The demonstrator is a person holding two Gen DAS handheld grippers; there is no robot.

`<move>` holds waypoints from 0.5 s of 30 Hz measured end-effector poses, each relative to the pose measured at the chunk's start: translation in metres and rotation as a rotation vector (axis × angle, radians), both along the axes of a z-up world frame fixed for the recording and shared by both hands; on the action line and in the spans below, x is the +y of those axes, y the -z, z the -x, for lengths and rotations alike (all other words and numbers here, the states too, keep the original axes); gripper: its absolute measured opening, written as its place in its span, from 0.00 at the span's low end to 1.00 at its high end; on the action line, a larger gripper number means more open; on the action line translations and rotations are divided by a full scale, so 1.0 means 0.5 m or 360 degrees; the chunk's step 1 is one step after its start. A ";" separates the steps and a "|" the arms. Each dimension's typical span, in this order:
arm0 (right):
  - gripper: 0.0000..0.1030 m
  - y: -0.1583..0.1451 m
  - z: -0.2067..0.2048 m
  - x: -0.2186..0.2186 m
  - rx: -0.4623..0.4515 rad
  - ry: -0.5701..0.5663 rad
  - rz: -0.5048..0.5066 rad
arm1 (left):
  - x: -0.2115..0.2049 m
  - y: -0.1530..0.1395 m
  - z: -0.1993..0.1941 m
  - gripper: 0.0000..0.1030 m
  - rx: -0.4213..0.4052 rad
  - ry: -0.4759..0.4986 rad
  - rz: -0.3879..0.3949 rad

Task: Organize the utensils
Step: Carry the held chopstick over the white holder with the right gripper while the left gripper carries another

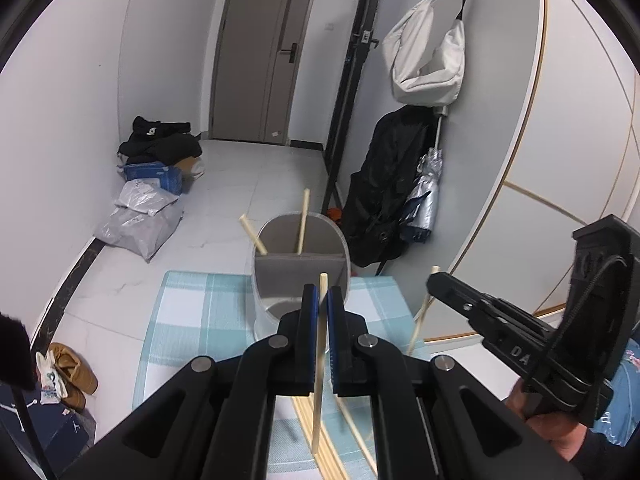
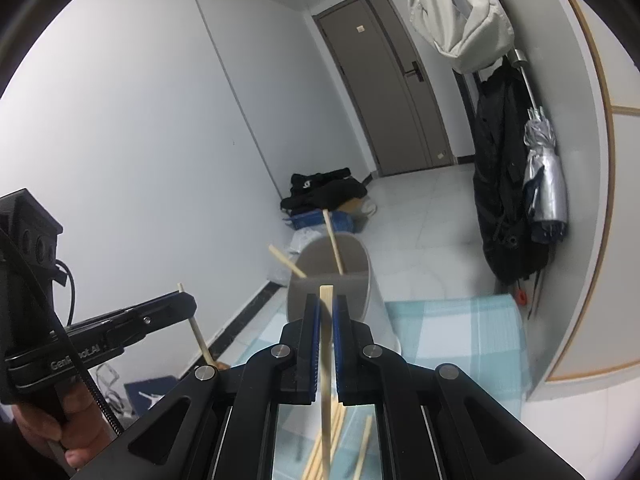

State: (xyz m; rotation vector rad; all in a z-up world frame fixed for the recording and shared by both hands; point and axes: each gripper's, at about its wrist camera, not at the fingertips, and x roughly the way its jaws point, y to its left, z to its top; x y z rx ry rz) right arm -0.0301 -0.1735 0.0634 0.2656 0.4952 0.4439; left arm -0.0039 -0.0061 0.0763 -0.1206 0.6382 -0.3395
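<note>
Left wrist view shows our left tongs (image 1: 323, 298) closed on one chopstick (image 1: 319, 360), held near its upper end just short of the grey holder (image 1: 301, 276). Right wrist view shows our right tongs (image 2: 327, 308) gripping a second chopstick (image 2: 326, 364) the same way, also just before the holder (image 2: 332, 280). Two chopsticks (image 1: 302, 222) already lean in the holder's far compartment; more lie loose (image 2: 332, 436) on the checked cloth (image 1: 188, 312) near us.

We judge these sticks light, stiff and smooth, so they may pivot in a narrow grip; holding closer to mid-length would steady them. The holder stands near the table's far edge and looks tall and easy to tip. Above its rim, room is open, though our two tongs crowd close together.
</note>
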 end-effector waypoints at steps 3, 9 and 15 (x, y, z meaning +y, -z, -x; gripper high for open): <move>0.05 -0.024 -0.013 -0.002 -0.0016 -0.0002 -0.0019 | -0.005 -0.025 -0.010 0.02 -0.0022 0.0016 0.0001; 0.05 -0.081 -0.047 -0.004 -0.0059 -0.0016 -0.0031 | -0.010 -0.082 -0.049 0.02 -0.0061 0.0031 0.0027; 0.05 -0.140 -0.096 -0.002 -0.0111 -0.0035 -0.0038 | -0.001 -0.133 -0.098 0.02 -0.0113 0.0025 0.0067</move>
